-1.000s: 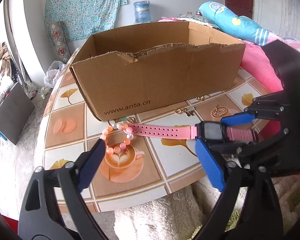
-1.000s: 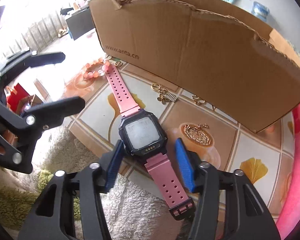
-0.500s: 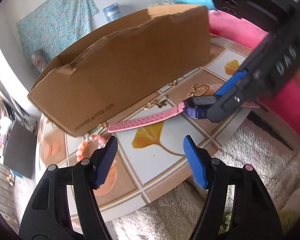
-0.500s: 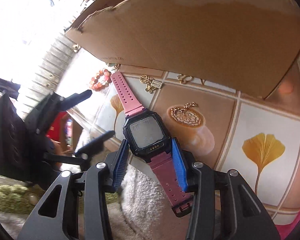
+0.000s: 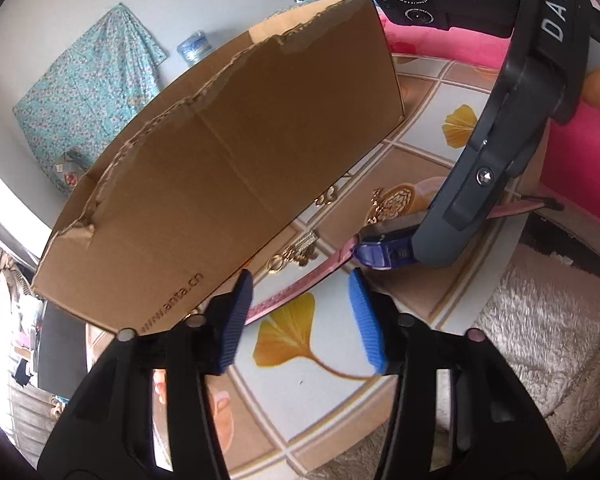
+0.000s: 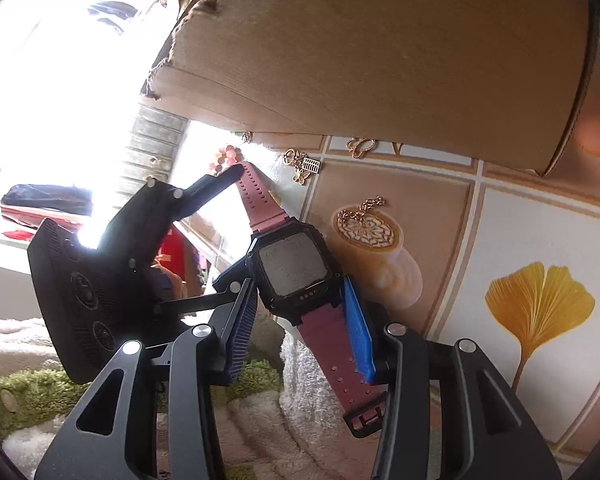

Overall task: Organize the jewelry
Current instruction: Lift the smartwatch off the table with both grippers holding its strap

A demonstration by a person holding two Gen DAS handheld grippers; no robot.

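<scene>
A pink-strapped watch [image 6: 292, 264] with a black square face lies over the table's near edge. My right gripper [image 6: 300, 320] is shut on it, pads pressing the case and strap just below the face. In the left wrist view the long holed strap [image 5: 288, 294] runs between the blue pads of my left gripper [image 5: 300, 312]. Those jaws are closing and do not touch the strap. The strap's tip is hidden behind the left pad. In the right wrist view the left gripper's upper finger [image 6: 216, 184] lies by the strap tip.
A torn cardboard box [image 5: 220, 160] stands close behind the watch. Gold pieces lie along its base: a butterfly charm [image 6: 304, 164], a clover bracelet [image 6: 360, 146], a chain [image 6: 364, 206]. Pink beads [image 6: 226, 156] lie at the box corner. A shaggy rug [image 5: 540, 320] lies below the tiled table [image 5: 432, 92].
My left gripper's jaws have narrowed and come in around the pink strap. Both views have rolled and moved closer to the box. The right gripper has kept its hold on the watch.
</scene>
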